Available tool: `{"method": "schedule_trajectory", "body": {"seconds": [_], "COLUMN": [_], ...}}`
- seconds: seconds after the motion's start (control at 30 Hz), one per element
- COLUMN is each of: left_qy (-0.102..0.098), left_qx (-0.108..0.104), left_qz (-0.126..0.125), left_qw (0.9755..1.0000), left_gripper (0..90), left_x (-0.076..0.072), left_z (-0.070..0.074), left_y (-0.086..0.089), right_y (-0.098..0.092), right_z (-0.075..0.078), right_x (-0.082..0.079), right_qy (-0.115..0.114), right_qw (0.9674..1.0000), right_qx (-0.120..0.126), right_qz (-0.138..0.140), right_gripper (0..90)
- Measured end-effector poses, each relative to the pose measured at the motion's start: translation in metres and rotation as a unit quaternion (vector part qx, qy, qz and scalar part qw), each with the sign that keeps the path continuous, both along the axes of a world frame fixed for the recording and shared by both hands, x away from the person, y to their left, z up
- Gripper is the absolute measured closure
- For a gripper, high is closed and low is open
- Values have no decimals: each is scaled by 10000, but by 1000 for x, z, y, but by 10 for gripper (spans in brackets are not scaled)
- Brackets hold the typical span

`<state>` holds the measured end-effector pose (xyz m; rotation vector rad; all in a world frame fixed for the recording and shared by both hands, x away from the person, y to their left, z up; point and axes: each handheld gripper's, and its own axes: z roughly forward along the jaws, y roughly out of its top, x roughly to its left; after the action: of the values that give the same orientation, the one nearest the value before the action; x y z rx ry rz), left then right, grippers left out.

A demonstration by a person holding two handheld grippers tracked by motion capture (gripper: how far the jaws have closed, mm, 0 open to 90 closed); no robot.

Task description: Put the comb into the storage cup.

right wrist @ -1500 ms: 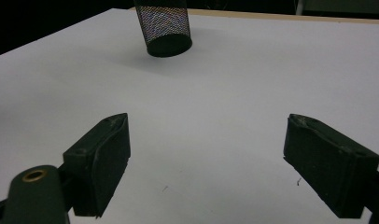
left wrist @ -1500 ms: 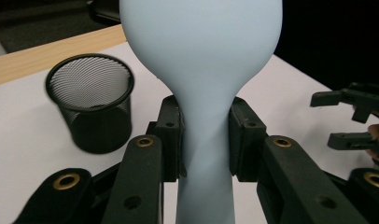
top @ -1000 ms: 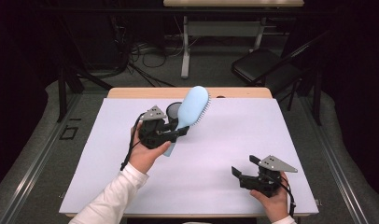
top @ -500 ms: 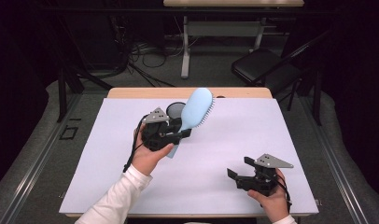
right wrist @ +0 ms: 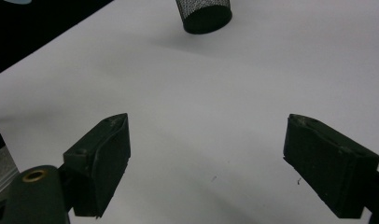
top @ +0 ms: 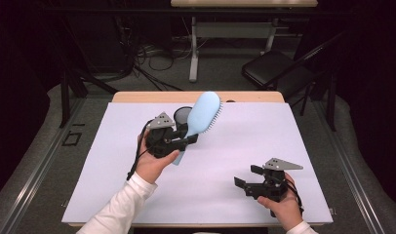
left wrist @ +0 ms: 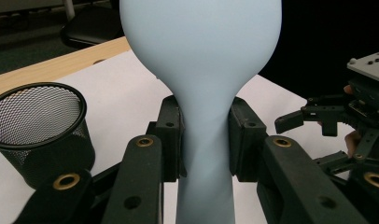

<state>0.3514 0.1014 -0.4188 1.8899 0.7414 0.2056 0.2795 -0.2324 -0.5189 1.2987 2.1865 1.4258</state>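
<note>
Little has changed since a second ago: the right claw (top: pixel 246 178) has slid slightly toward the near edge of the desk (top: pixel 293 146), while the left claw (top: pixel 191 140) stays put with the brush at the same tilt. The left claw is clamped on the neck of the pale blue hairbrush (top: pixel 202 117), one pad on each side of the handle; the left gripper view shows both pads (left wrist: pixel 171 135) pressed against the smooth back of the brush (left wrist: pixel 204 70). The brush head rises above and beyond that claw, bristles facing the person's right in the high view, and the handle's end pokes out below the claw. The black mesh cup (top: pixel 183 116) stands on the desk just behind the left claw, beside the brush head; in the left gripper view it sits left of the jaws (left wrist: pixel 38 126). The right claw stands wide open with nothing between its jaws, hovering over bare white desk, well apart from the brush. Its own view catches the cup's base (right wrist: pixel 204 16) far ahead. I can read no writing or brand anywhere. The left gripper view also catches the right claw (left wrist: pixel 313 126) off to the side.
</note>
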Motion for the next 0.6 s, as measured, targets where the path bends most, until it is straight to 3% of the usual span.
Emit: {"method": "schedule_trajectory", "body": {"seconds": [0.03,0.2,0.6], "left_qy": [-8,-8,-7], "left_qx": [14,-28,-52], "left_qz": [-5,20,63], "left_qw": [10000,10000,10000], "left_gripper": [697,697,697], "left_x": [0,-1,-1], "left_z": [0,-1,-3], "left_y": [1,3,8], "right_y": [0,5,13], "right_z": [2,16,36], "right_x": [1,8,31], "right_qy": [-23,-83,127], "right_qw": [9999,9994,9984], "right_qx": [-156,-299,-440], "right_qz": [19,151,319], "right_gripper": [144,144,143]}}
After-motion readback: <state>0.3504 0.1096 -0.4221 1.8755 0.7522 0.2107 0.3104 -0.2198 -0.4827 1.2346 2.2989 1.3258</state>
